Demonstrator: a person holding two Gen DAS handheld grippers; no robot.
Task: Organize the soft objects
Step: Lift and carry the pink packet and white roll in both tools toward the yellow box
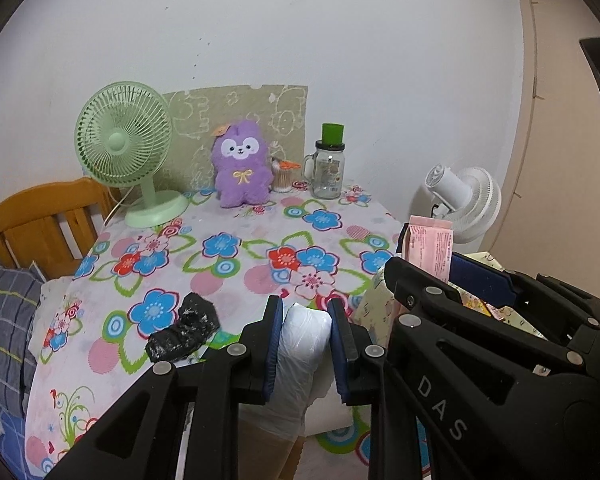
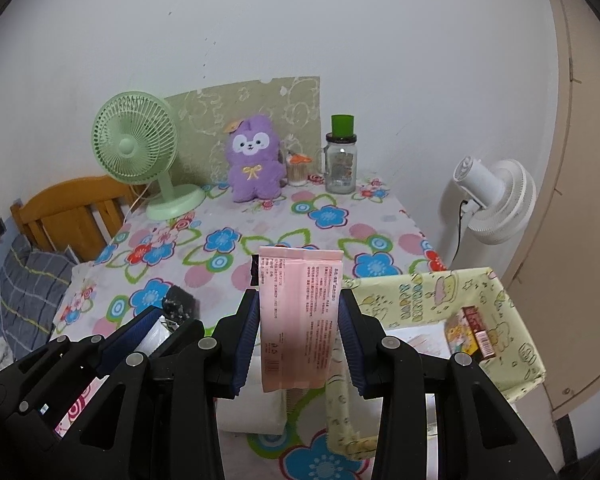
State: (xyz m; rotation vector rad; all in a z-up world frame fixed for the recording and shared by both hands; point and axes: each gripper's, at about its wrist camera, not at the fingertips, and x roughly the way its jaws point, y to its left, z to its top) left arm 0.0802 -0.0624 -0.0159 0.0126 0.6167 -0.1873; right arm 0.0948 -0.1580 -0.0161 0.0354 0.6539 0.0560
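Both items were lifted clear of the desk [image 1: 260,224]. Left tongs [image 1: 305,320] clenched a white wrapped roll [image 1: 304,336]; right tongs [image 2: 298,312] clenched a pink tissue pack [image 2: 298,312]. Next move likely calls for lowering both into the yellow fabric basket [image 2: 496,300] just right of the right tongs.

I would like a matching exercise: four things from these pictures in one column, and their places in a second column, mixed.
Things:
1. pink packet
2. white wrapped bundle
3. purple plush toy
4. black crumpled item

Places:
A. lying loose on the floral cloth
B. between the right hand-held gripper's fingers
C. at the back, beside the green fan
D. between the left hand-held gripper's fingers

Pairs: 1-B, 2-D, 3-C, 4-A
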